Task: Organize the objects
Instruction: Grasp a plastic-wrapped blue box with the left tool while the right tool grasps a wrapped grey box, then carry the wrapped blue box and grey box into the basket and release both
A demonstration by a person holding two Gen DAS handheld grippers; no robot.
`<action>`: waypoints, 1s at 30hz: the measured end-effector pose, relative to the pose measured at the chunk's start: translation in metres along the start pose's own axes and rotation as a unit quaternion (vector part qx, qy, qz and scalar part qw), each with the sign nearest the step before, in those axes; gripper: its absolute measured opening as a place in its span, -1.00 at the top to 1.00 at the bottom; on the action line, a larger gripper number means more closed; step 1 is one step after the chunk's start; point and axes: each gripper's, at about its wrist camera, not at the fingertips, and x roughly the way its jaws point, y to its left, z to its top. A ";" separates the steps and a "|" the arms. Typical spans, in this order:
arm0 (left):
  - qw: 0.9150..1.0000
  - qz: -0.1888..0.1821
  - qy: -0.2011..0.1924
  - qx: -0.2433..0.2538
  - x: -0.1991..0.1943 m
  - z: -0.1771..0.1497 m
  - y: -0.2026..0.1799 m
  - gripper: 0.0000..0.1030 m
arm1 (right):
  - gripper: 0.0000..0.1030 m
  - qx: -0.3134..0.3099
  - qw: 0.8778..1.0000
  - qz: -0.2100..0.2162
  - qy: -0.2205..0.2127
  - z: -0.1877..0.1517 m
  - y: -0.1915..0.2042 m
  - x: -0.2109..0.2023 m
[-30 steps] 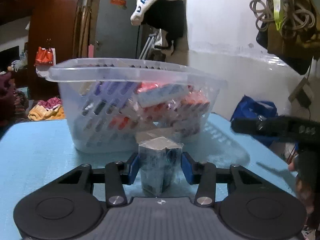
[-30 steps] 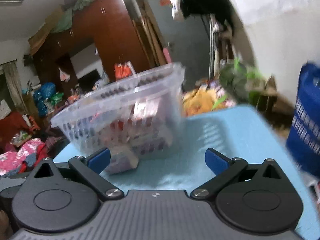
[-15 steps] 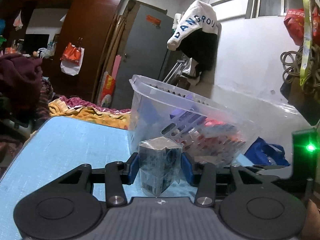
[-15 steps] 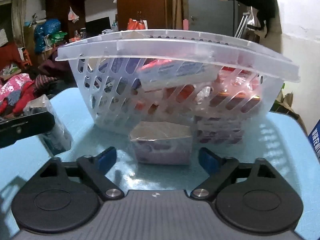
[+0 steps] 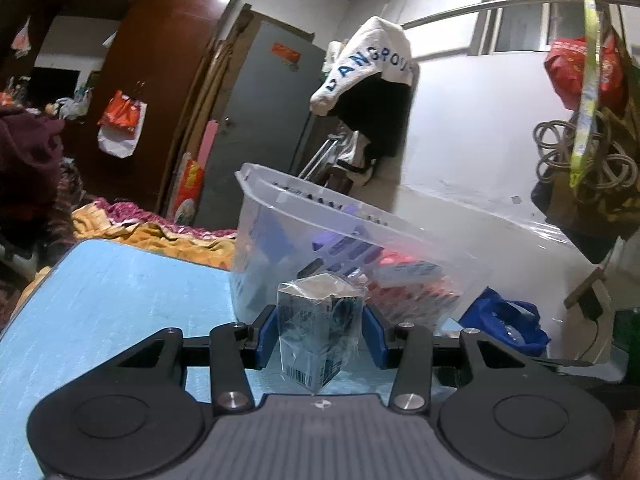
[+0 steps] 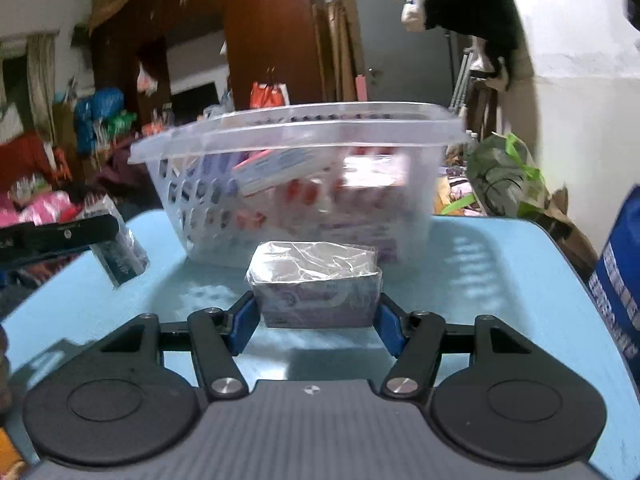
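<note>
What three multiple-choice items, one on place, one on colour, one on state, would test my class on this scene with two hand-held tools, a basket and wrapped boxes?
1. Where is the purple box?
A. inside the basket
B. on the table in front of the basket
C. on the floor

2. What colour is the table?
A. light blue
B. red
C. black

3. What does the left tool hold?
A. nothing
B. a cable
C. a dark wrapped box

Answers:
1. B: it stands before the clear basket, between the closing pads of the right tool.
2. A: the bare top is light blue.
3. C: the pads clamp the dark box.

Purple wrapped box (image 6: pixel 316 292) before clear basket (image 6: pixel 296 136)
</note>
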 end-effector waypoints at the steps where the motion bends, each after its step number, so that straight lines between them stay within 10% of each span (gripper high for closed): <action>1: 1.000 -0.003 -0.001 0.002 0.000 -0.001 -0.001 0.04 | -0.25 0.006 1.000 0.004 -0.003 -0.001 -0.004 -0.003; 16: 0.999 -0.029 -0.009 0.012 -0.005 -0.003 -0.003 0.04 | -0.25 -0.036 0.996 0.018 -0.085 -0.018 0.013 -0.026; 21: 0.996 -0.056 -0.067 -0.001 -0.030 0.005 -0.005 0.05 | -0.25 -0.022 0.992 0.042 -0.119 -0.015 0.016 -0.042; 25: 0.993 -0.065 -0.095 -0.008 -0.028 0.060 -0.024 0.04 | -0.26 -0.046 0.984 0.039 -0.168 0.051 0.030 -0.059; 30: 0.998 -0.007 -0.054 0.034 0.039 0.129 -0.059 0.05 | -0.26 -0.081 0.992 0.003 -0.097 0.150 0.036 0.008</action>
